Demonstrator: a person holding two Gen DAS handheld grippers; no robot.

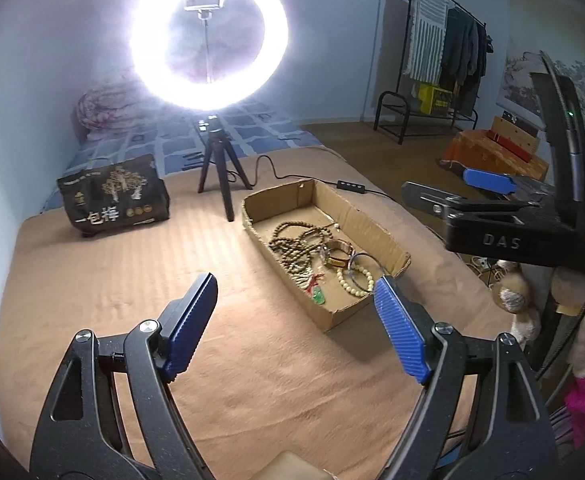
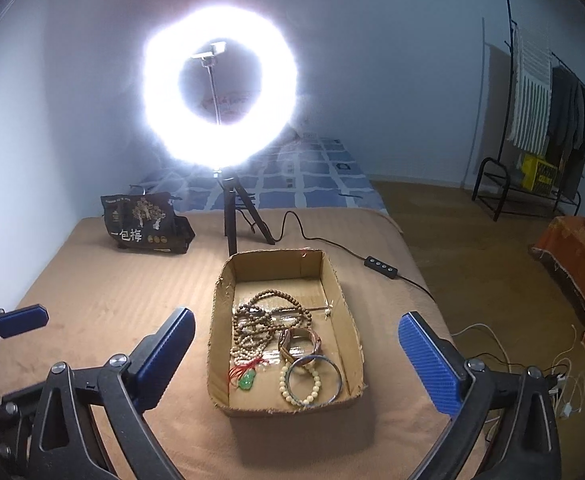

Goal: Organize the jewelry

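Observation:
A shallow cardboard box [image 2: 220, 296] [image 1: 376, 236] lies on the tan bed cover. In it are brown bead strands [image 2: 260, 316] [image 1: 292, 244], a brown bangle [image 2: 298, 346], a white bead bracelet [image 2: 298, 384], a blue bangle [image 2: 332, 376] and a green pendant on a red cord [image 2: 247, 380] [image 1: 318, 295]. My right gripper [image 2: 298, 332] is open and empty, held above the box's near end. My left gripper [image 1: 296, 300] is open and empty, left of the box; it also shows at the left edge of the right wrist view [image 2: 20, 320].
A lit ring light on a small tripod [image 2: 232, 216] stands behind the box, its cable and remote [image 2: 380, 266] trailing right. A dark printed bag [image 2: 144, 224] sits at the back left. The bed's right edge drops to a wooden floor with cables [image 2: 532, 360].

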